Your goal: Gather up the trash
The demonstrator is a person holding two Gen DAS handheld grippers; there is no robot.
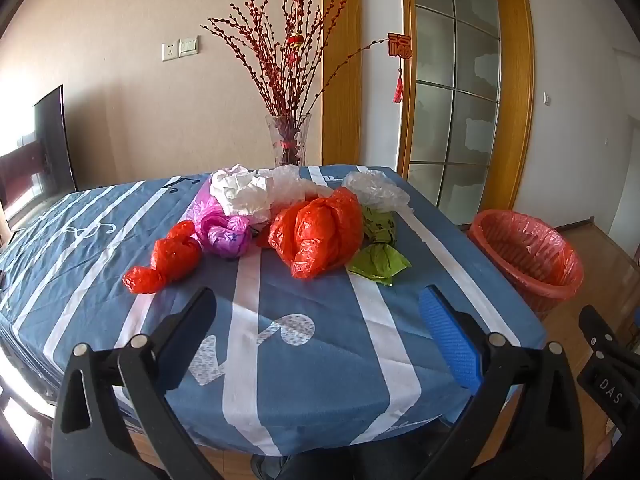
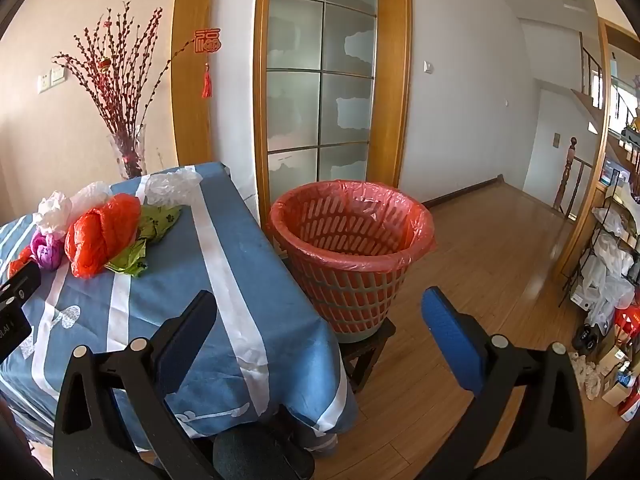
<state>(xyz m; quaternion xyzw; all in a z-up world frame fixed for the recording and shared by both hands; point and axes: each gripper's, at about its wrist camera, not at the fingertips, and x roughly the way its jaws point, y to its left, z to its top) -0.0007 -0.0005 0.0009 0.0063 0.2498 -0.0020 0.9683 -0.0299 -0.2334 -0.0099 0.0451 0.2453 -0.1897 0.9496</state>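
Two red bags (image 1: 316,236); one bin (image 2: 352,256).

Bright daylight, sharp, fisheye-warped edges

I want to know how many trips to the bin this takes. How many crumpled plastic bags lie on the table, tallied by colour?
Red: 2, the small red bag and the big red bag
Pink/purple: 1, the pink bag
White: 1, the white bag
Clear: 2, the middle clear bag and the right clear bag
Green: 1, the green bag
Total: 7, as far as the overlapping pile shows.
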